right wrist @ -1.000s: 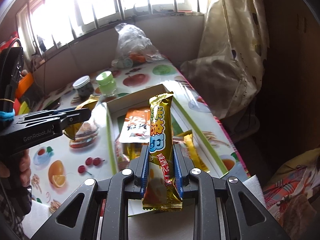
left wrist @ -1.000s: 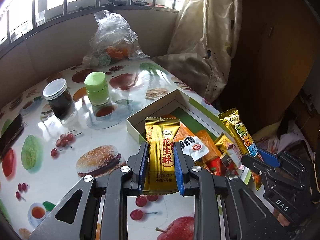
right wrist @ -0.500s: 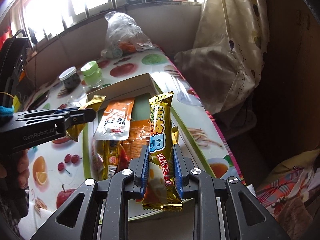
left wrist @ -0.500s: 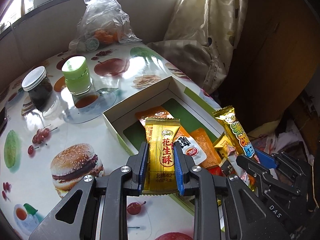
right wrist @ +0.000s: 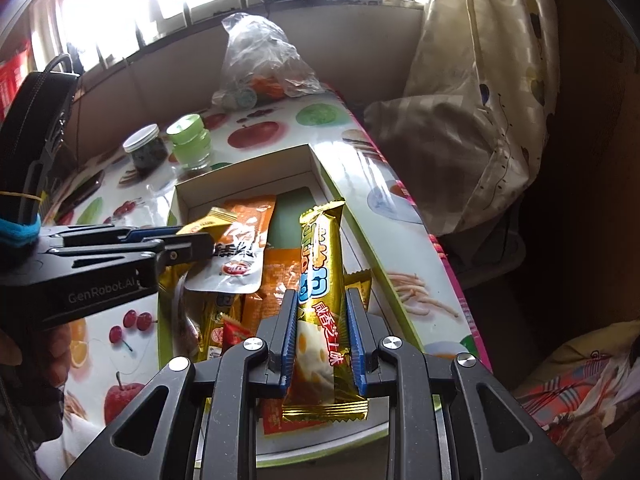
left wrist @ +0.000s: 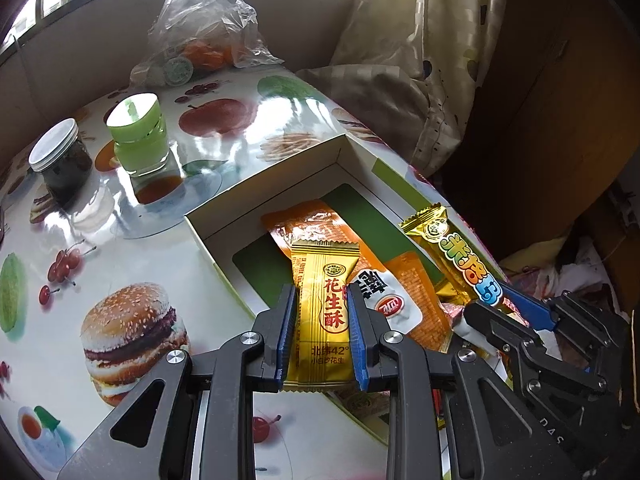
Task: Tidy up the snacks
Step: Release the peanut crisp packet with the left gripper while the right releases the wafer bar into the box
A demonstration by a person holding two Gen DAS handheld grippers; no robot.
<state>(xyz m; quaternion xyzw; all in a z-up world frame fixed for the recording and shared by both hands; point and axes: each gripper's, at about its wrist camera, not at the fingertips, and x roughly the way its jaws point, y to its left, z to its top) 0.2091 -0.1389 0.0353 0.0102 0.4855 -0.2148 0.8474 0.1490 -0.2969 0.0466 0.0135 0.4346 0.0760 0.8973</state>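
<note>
Your left gripper (left wrist: 322, 336) is squeezed tight on a gold peanut bar (left wrist: 325, 312). Your right gripper (right wrist: 322, 336) is squeezed tight on a long gold snack stick (right wrist: 322, 280). You hold both above the white box (left wrist: 280, 178), which already has orange packets (left wrist: 320, 226) inside. The box sits on a shiny table (left wrist: 132, 264) with fruit and burger pictures. Behind it stand a green jar (left wrist: 138, 136) and a dark jar (left wrist: 60, 168). A plastic bag (left wrist: 204, 36) lies by the wall, and a curtain (right wrist: 480, 92) hangs beside the table.
</note>
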